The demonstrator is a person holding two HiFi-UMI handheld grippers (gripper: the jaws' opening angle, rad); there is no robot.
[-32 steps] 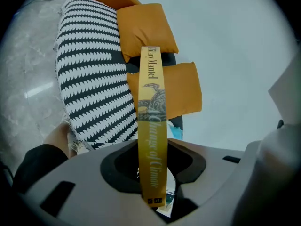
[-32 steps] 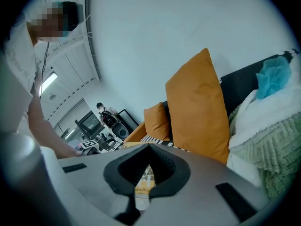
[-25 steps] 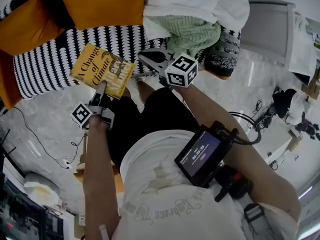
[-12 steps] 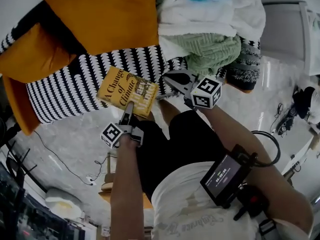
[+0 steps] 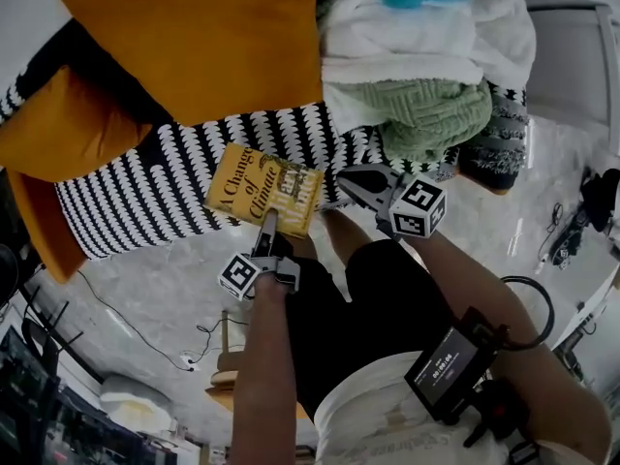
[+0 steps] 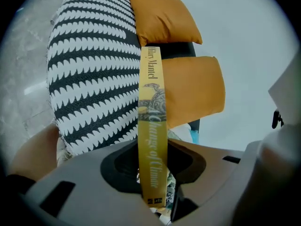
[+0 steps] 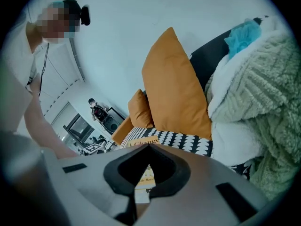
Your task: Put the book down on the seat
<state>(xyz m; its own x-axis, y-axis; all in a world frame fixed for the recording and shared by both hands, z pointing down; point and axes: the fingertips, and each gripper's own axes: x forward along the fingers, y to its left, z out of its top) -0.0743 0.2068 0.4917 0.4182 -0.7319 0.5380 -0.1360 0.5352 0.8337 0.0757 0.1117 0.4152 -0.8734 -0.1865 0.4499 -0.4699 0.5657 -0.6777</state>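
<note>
Yellow book (image 5: 263, 187) hangs over the front edge of the stripy seat (image 5: 145, 177). The left gripper (image 5: 268, 223) pinches its bottom edge. The right gripper (image 5: 351, 184) is beside it, fingers pressed together, empty. The book looks stiff and light, maybe slippery, so hold it near the spine.

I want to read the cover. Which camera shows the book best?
The head view: the yellow book shows its front cover there. The left gripper view shows only the spine, edge-on. The right gripper view shows just a sliver between its jaws.
</note>
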